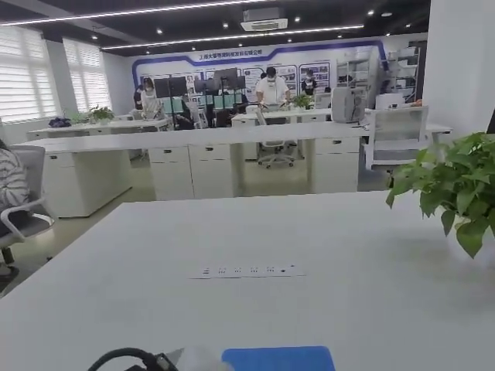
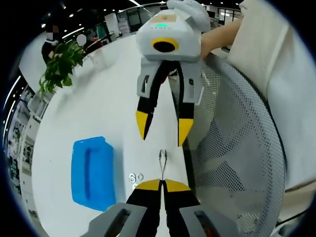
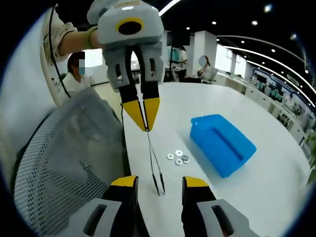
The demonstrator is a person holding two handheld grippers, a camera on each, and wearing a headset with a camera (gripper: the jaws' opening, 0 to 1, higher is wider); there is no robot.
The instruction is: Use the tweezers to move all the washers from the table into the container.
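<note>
Clamping the tweezers (image 3: 152, 158) by their back end, our left gripper (image 3: 146, 127) aims the tips between the spread jaws of the right gripper (image 2: 163, 133), probably for a regrasp. Washers (image 3: 177, 157) lie just beside the tips, with the container (image 3: 222, 143) beyond them.

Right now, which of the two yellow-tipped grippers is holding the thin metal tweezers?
The left gripper: its jaws are pinched shut on the thin metal tweezers. The right gripper has its jaws wide apart, gripping nothing.

Open-plan office: rows of white desks (image 1: 193, 139) with drawers (image 1: 172, 176), swivel chairs (image 1: 276, 153), monitors (image 1: 169, 86), potted plant (image 1: 456, 182), ceiling strip lights (image 1: 232, 36), window blinds (image 1: 27, 73).
</note>
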